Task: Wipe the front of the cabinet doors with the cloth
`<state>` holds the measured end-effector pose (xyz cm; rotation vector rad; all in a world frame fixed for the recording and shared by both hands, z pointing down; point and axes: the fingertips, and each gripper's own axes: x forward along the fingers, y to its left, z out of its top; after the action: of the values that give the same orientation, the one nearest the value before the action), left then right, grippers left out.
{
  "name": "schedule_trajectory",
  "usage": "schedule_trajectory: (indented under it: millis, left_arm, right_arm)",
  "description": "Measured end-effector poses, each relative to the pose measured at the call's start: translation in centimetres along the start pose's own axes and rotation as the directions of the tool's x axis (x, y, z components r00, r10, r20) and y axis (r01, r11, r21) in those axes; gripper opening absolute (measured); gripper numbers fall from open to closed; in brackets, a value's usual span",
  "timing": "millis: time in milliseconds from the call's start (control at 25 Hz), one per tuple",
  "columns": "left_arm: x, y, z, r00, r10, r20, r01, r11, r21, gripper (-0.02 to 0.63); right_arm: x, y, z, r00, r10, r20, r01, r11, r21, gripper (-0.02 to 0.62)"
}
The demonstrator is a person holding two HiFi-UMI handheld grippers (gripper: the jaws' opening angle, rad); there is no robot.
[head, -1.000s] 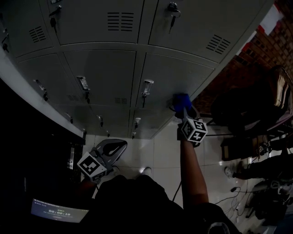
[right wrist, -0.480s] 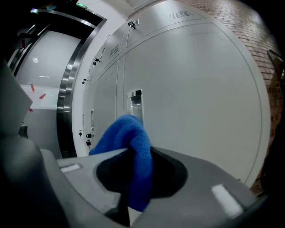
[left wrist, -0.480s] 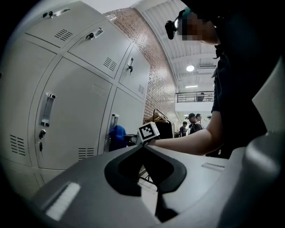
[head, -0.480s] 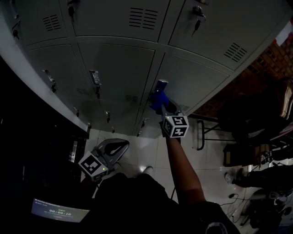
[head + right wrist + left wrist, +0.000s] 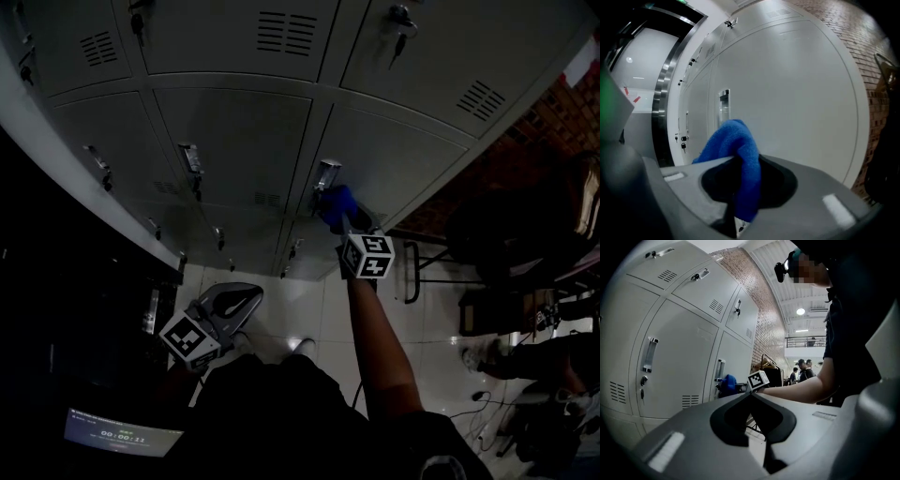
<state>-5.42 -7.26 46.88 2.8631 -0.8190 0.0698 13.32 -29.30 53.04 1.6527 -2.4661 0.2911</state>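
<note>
The blue cloth (image 5: pixel 337 206) is pressed against a grey cabinet door (image 5: pixel 403 164), just below and right of that door's metal handle (image 5: pixel 327 174). My right gripper (image 5: pixel 343 223) is shut on the cloth, its marker cube behind it on an outstretched arm. In the right gripper view the cloth (image 5: pixel 736 140) bulges up from between the jaws, with the door (image 5: pixel 797 93) and handle (image 5: pixel 723 105) close ahead. My left gripper (image 5: pixel 234 300) hangs low near my body, away from the doors, shut and empty. From the left gripper view (image 5: pixel 751 394) I see the cloth (image 5: pixel 727 382) at the door.
More grey locker doors (image 5: pixel 234 131) with handles, keys and vents lie around this one. A dark steel frame (image 5: pixel 66 178) borders them on the left. To the right are a brick wall (image 5: pixel 553 103) and dark furniture (image 5: pixel 511 230). People (image 5: pixel 801 369) stand far off. A small screen (image 5: pixel 122 436) glows low left.
The right gripper carried the cloth leftward across the door to the handle, then slightly back right and down. The left gripper stayed put.
</note>
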Motion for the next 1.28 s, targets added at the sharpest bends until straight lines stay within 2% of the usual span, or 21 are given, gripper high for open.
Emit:
schedule_trajectory:
  millis: [240,440,560,720,800,920,1120,1280]
  left_arm:
    - [2.2,-1.5,0.3,0.998,-0.066,0.018,0.066,0.998,0.011,0.003]
    - [3.3,-2.1,0.7,0.997,-0.082,-0.002,0.082,0.997,0.015,0.003]
    - [3.6,-2.3,0.4,0.995,-0.095,0.003,0.095,0.995,0.013,0.003]
    - [4.1,-2.7,0.6,0.995,-0.102,-0.006,0.102,0.995,0.001,0.003]
    - [4.1,-2.8,0.8,0.995,-0.101,-0.002,0.101,0.995,-0.005,0.003]
    - [3.8,-2.1,0.0,0.996,-0.084,-0.005,0.084,0.996,0.008,0.003]
    - [3.1,-1.6,0.0,0.998,-0.061,-0.001,0.061,0.998,0.011,0.003]
    - [2.0,-0.9,0.1,1.0,-0.024,0.004,0.024,1.0,0.01,0.003]
  right_arm:
    - [-3.5,-7.5,-1.7,0.989,-0.143,-0.033,0.145,0.989,0.043,0.069]
    - [-7.3,-14.5,-2.8,0.958,-0.282,-0.055,0.287,0.952,0.106,0.069]
    - [-8.1,-16.2,-2.9,0.95,-0.306,-0.06,0.311,0.945,0.099,0.069]
    - [-8.3,-16.1,-3.0,0.949,-0.313,-0.046,0.316,0.944,0.094,0.069]
    - [-8.5,-14.8,-2.9,0.955,-0.297,-0.029,0.298,0.948,0.111,0.069]
    - [-8.0,-10.6,-3.0,0.975,-0.221,-0.005,0.22,0.969,0.113,0.069]
    - [-5.5,-0.6,-3.6,0.999,-0.03,-0.011,0.031,0.997,0.073,0.069]
    - [-2.1,6.8,-4.7,0.991,0.126,-0.046,-0.124,0.992,0.037,0.069]
